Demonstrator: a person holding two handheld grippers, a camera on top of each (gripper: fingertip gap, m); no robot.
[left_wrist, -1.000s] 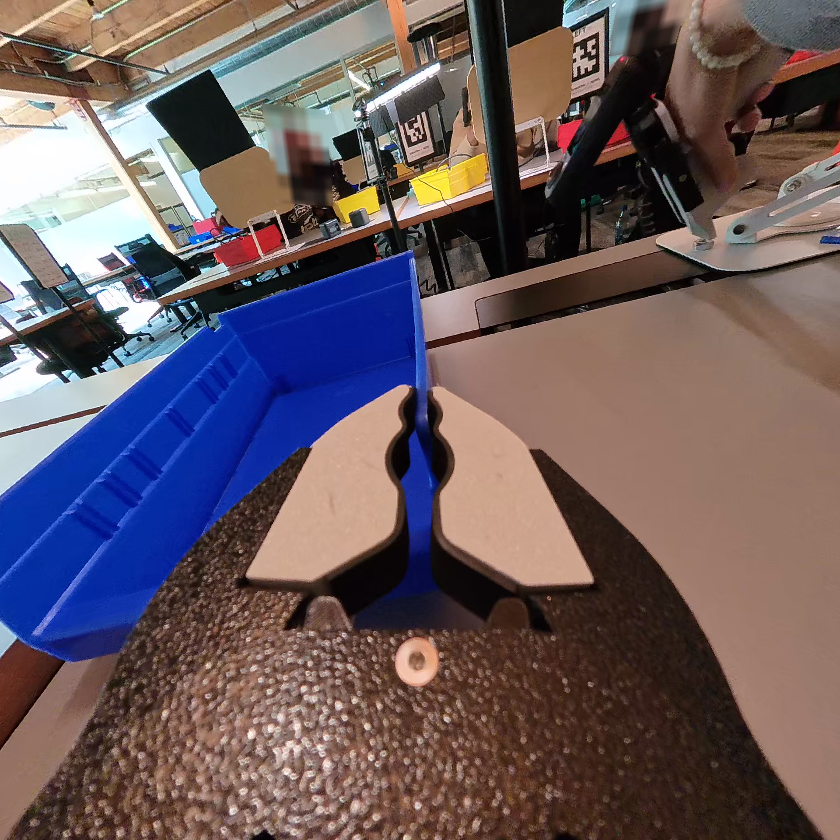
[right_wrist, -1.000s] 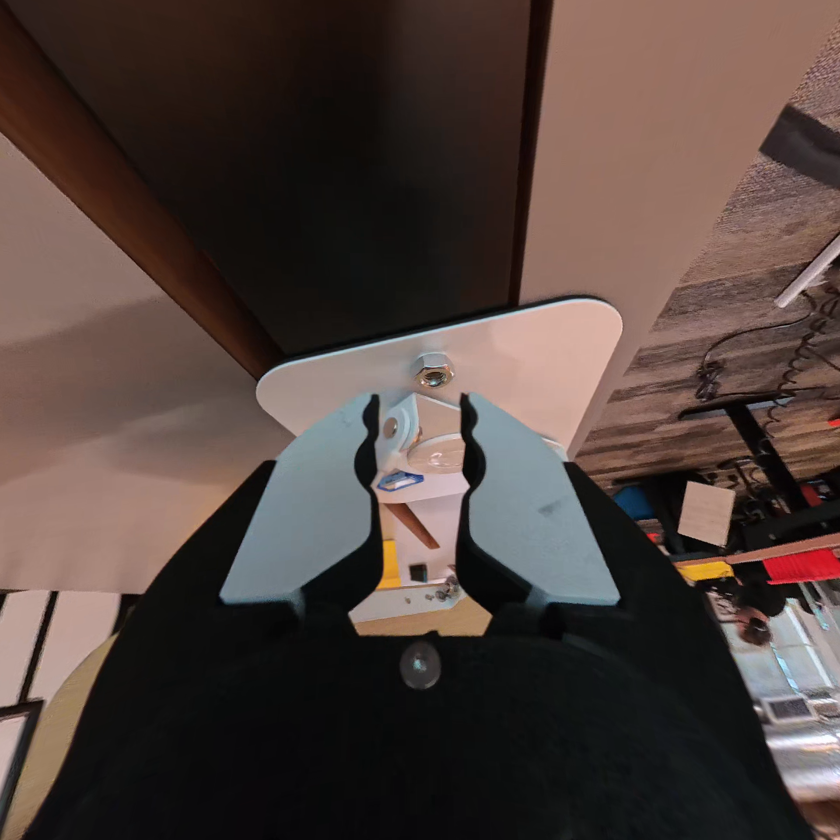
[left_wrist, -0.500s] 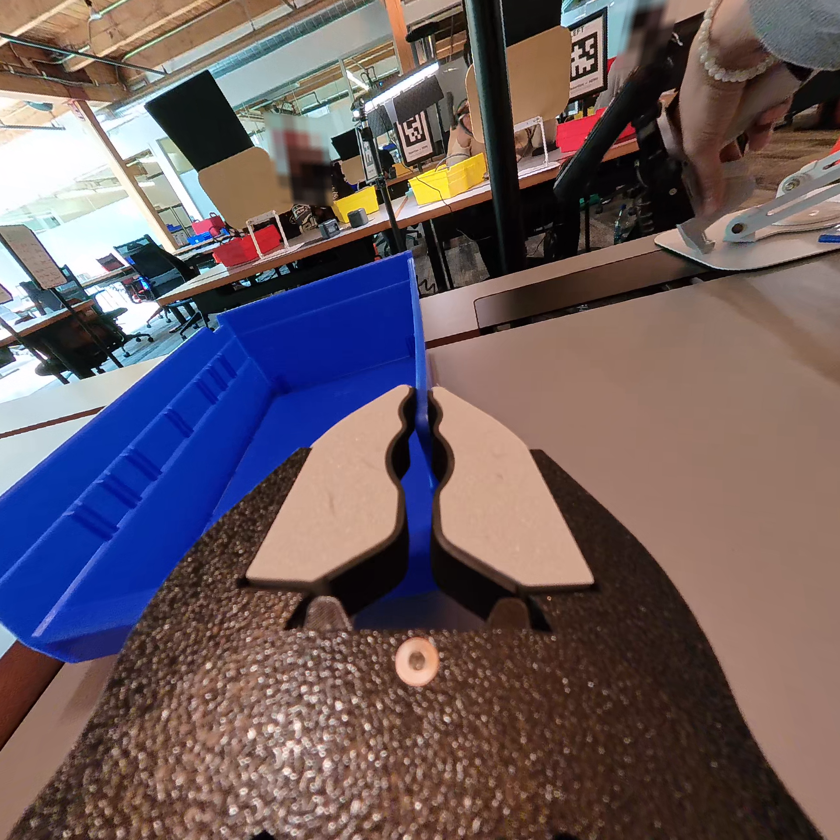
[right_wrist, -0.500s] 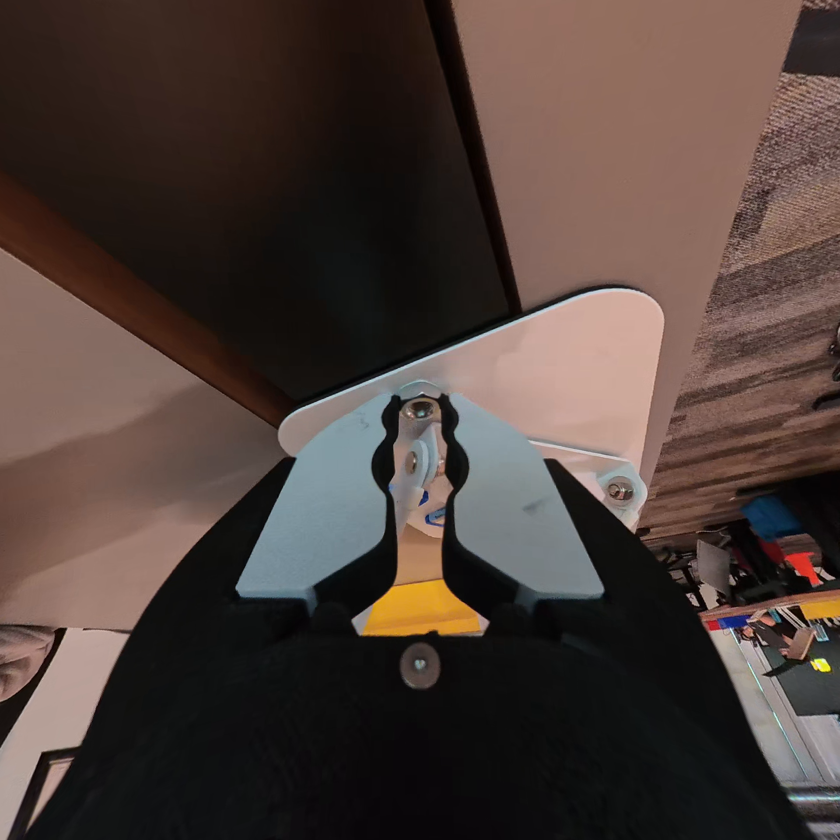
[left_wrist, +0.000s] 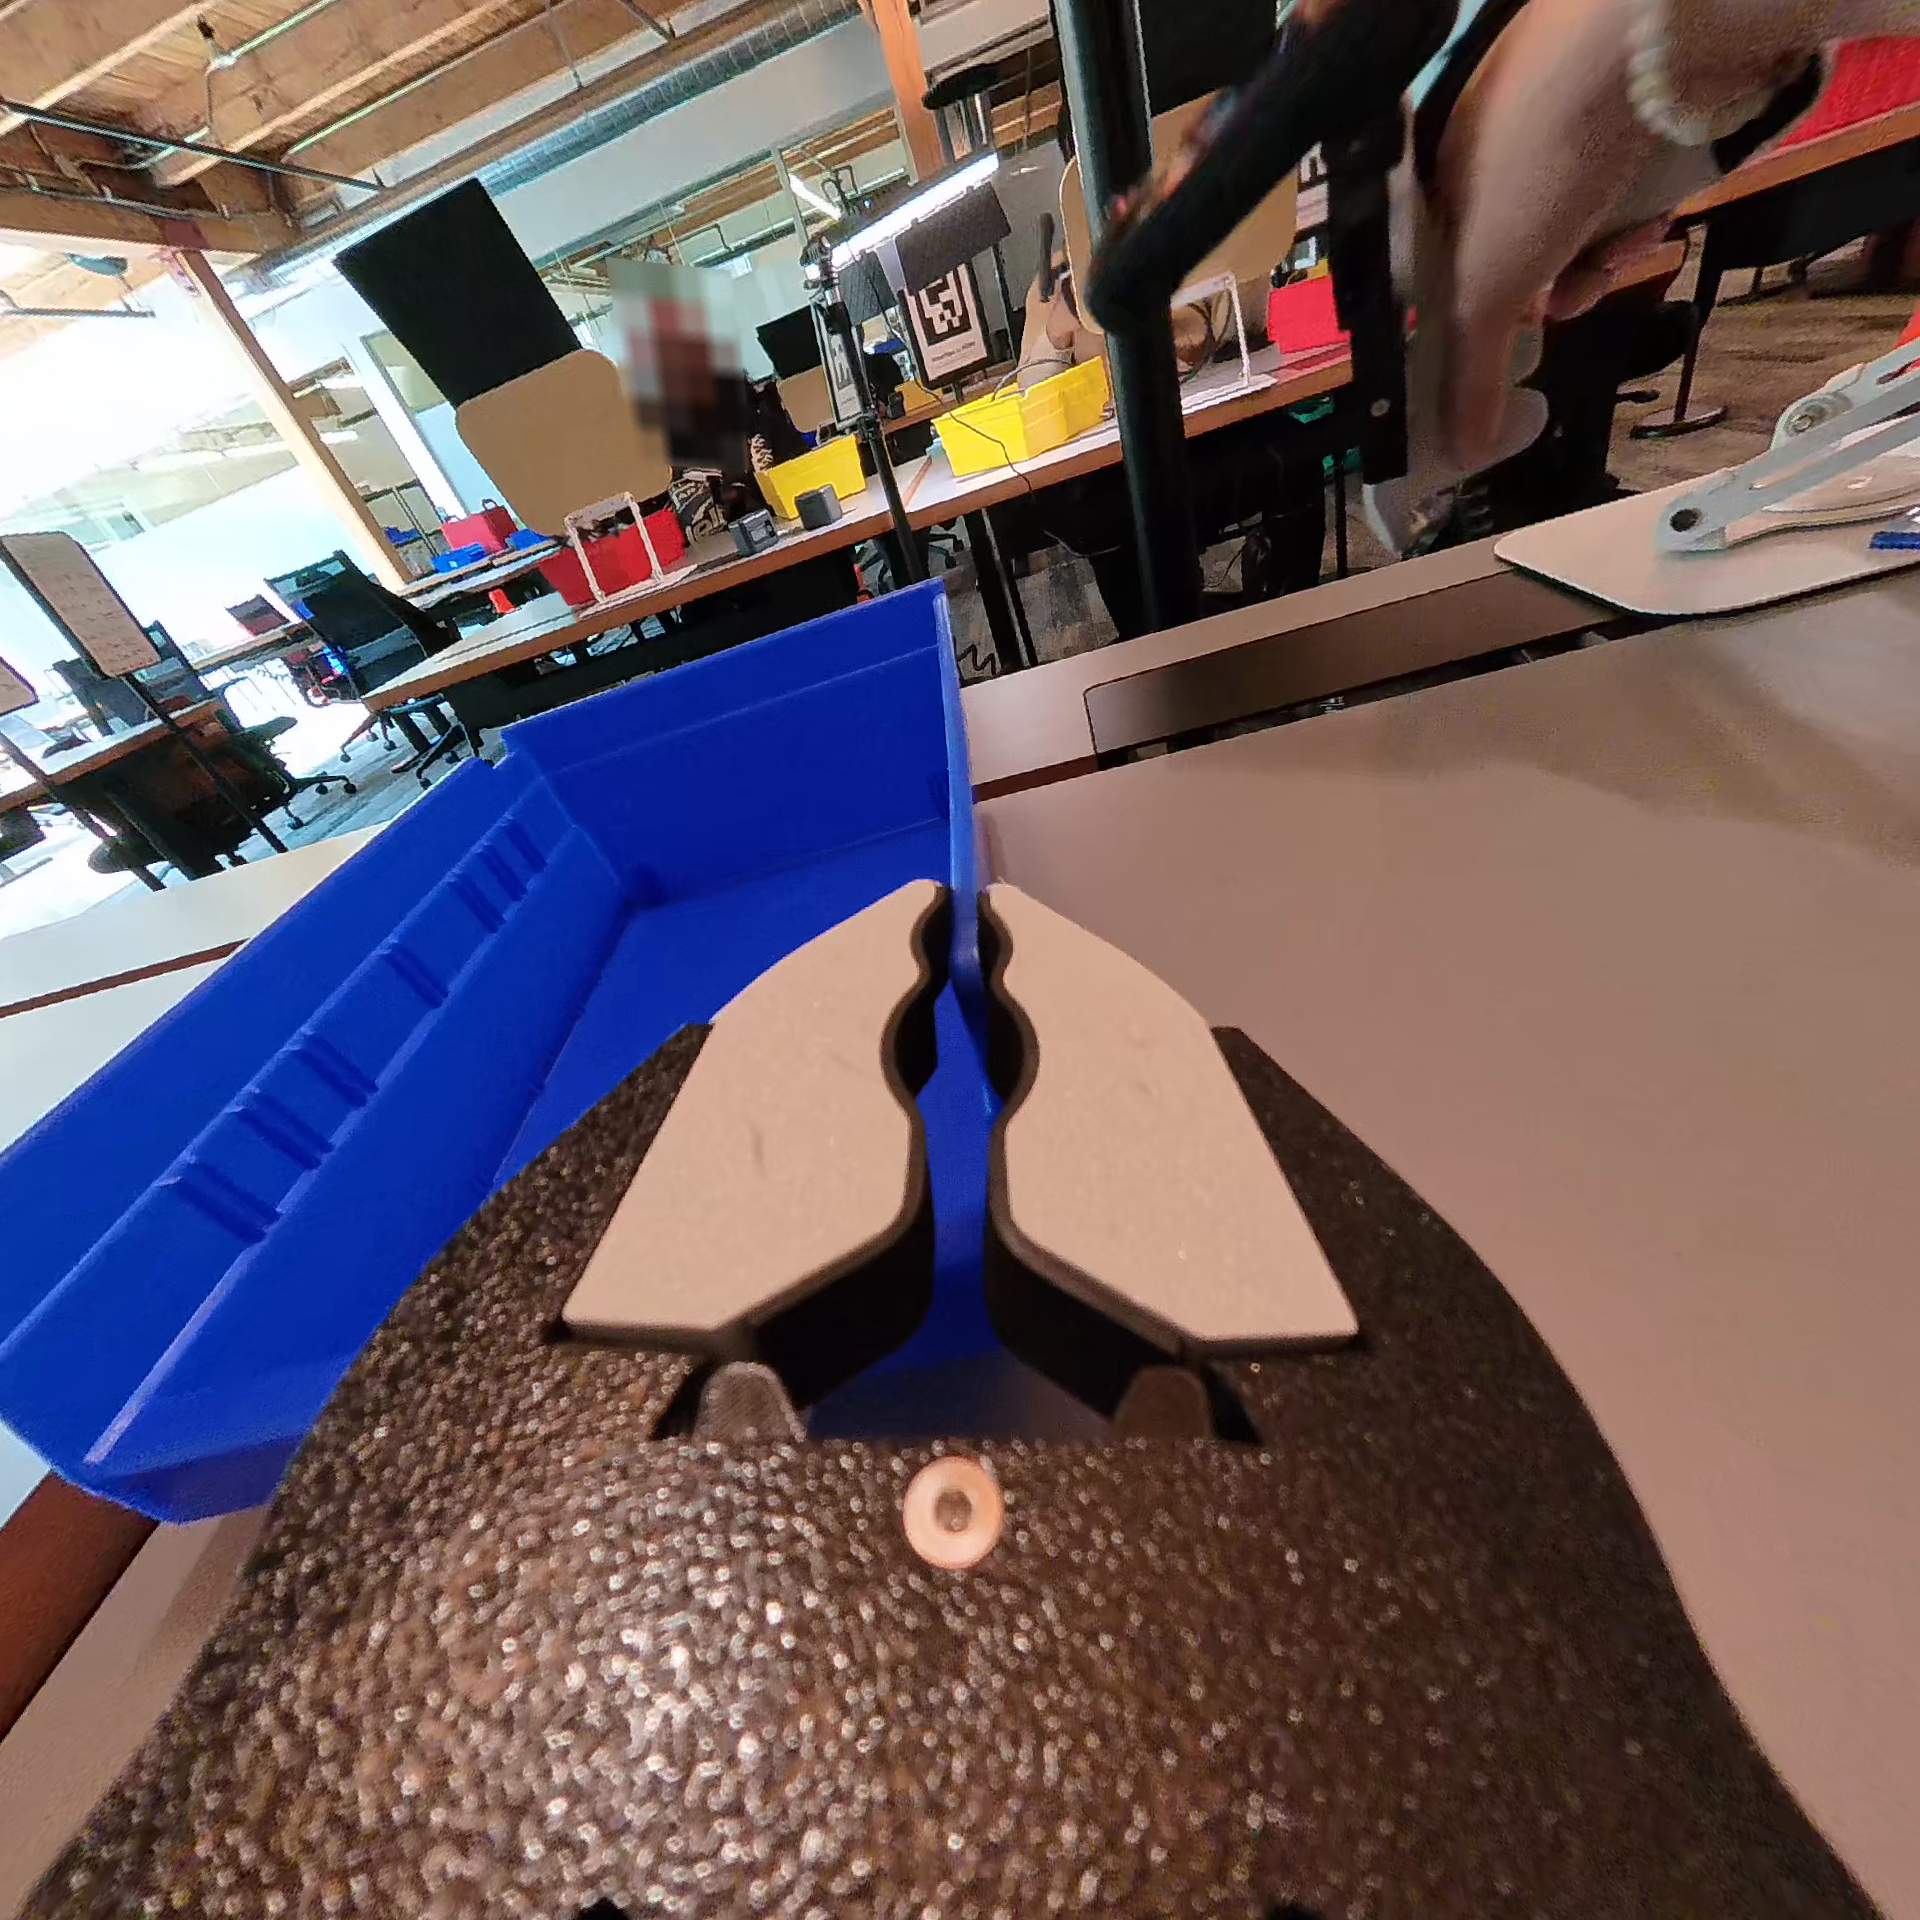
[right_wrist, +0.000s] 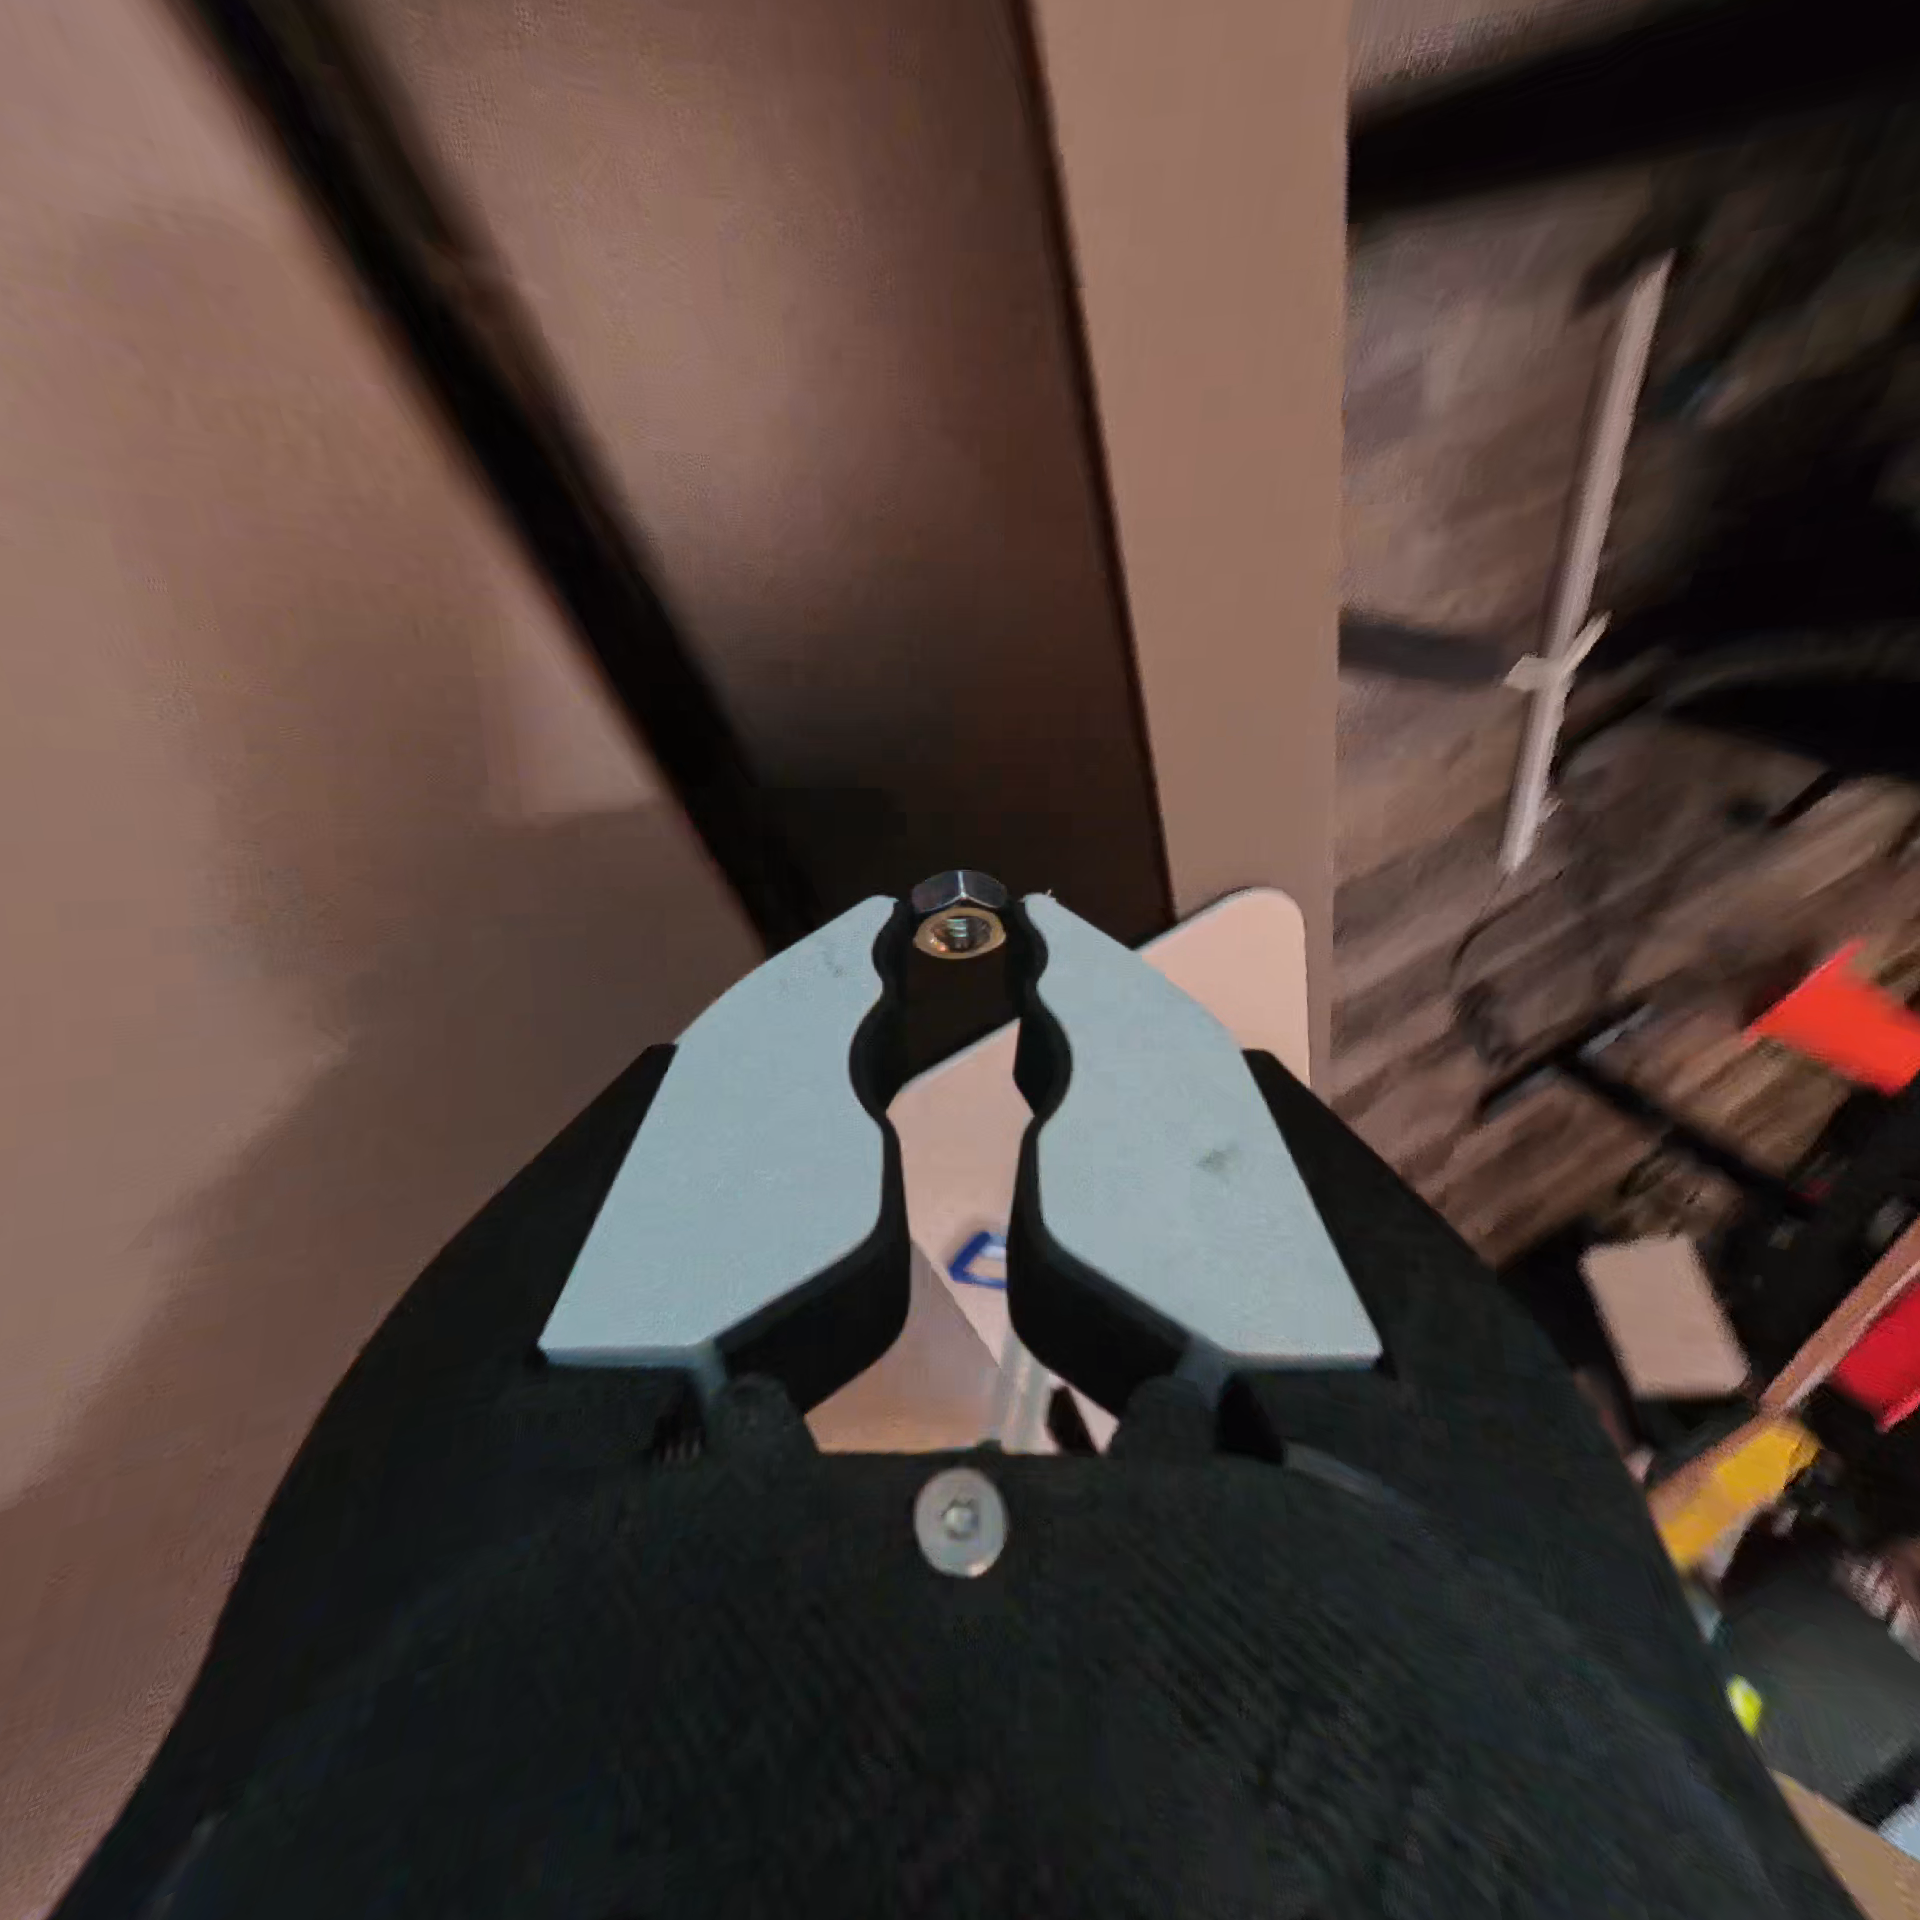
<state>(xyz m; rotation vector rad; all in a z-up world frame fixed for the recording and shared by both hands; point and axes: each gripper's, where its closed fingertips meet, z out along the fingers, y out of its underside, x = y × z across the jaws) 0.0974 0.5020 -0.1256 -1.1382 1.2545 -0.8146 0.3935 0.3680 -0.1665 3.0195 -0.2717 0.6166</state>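
The left gripper (left_wrist: 966, 914) has its fingers pinched on the right wall of the blue bin (left_wrist: 727, 769), while the right gripper (right_wrist: 958, 914), well to the right of the bin, has its fingertips pressed on a small hex nut (right_wrist: 958, 902).

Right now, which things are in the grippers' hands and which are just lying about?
In hand:
- blue bin, side wall clamped by left gripper
- metal hex nut, pinched at tips of right gripper

Lying about:
- white plate with metal bracket
- yellow bins
- red bin
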